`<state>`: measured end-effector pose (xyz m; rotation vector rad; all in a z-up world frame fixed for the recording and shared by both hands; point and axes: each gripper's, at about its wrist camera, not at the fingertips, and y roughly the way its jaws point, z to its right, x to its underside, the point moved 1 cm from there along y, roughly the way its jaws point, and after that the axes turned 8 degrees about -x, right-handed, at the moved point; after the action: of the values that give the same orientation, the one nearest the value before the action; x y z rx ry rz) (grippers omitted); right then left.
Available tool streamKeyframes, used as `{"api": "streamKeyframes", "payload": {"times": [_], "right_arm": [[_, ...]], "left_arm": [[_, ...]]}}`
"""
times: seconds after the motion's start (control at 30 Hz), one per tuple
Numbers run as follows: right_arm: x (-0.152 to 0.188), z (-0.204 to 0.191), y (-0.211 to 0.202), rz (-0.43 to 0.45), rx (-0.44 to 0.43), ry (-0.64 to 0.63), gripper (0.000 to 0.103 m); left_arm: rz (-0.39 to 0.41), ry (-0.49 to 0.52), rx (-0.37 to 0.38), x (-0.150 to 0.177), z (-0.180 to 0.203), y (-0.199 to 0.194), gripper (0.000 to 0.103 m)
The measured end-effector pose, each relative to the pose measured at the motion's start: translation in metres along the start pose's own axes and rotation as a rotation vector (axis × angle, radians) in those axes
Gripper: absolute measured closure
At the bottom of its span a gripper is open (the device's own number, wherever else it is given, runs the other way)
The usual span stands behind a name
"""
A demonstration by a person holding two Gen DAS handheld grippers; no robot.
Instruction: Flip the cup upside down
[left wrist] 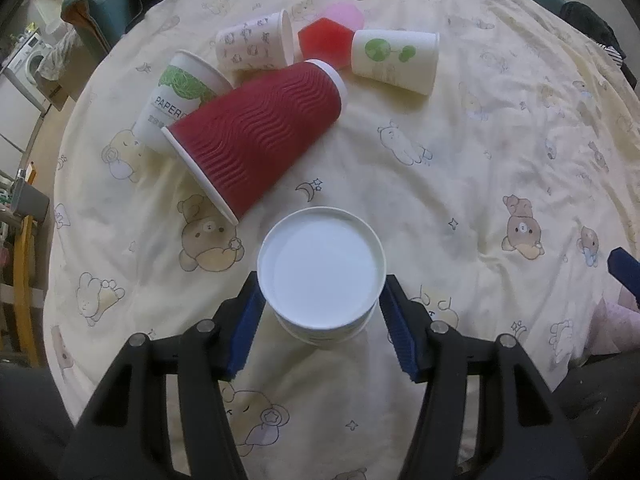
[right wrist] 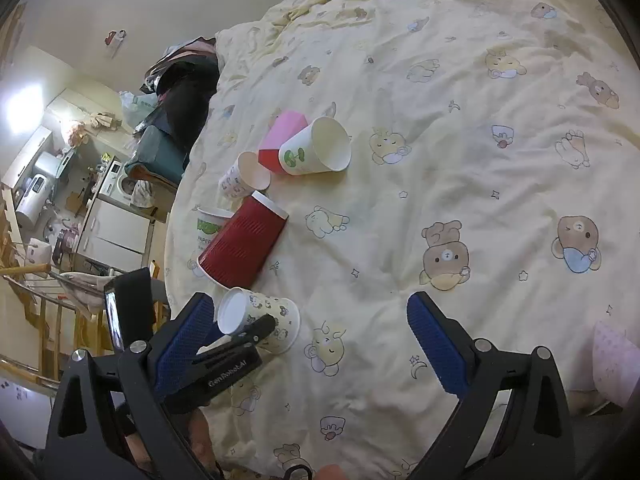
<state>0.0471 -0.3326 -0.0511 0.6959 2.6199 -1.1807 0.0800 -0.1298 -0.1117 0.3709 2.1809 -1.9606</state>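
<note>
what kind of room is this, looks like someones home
Most likely a bedroom in a lived-in home. The paper cups lie on a bed spread with a yellow bear-print quilt, clothes are heaped at its far end, and a washing machine stands beyond the bed.

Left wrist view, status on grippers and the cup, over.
Left gripper straddling the cup, base up; contact unclear. Right gripper open, empty. Red cup on its side just beyond.
</note>
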Motion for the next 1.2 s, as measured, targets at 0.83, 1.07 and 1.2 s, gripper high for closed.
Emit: {"api": "streamKeyframes", "payload": {"times": [0.83,1.07,1.2], "right_arm": [[0.011,-0.039,0.003,0.052,0.036,-0.173,0.000],[0.041,-0.079,-0.006,0.146,0.125,-0.357,0.000],[0.062,-0.086,-0.007,0.187,0.157,-0.414,0.000]], "left_arm": [[0.323,-0.160,-0.028,0.048,-0.108,-0.111,0.000],[0.434,-0.196,-0.069,0.058,-0.141,-0.121,0.000],[0.464,-0.222,-0.076,0.066,-0.147,-0.119,0.000]]}}
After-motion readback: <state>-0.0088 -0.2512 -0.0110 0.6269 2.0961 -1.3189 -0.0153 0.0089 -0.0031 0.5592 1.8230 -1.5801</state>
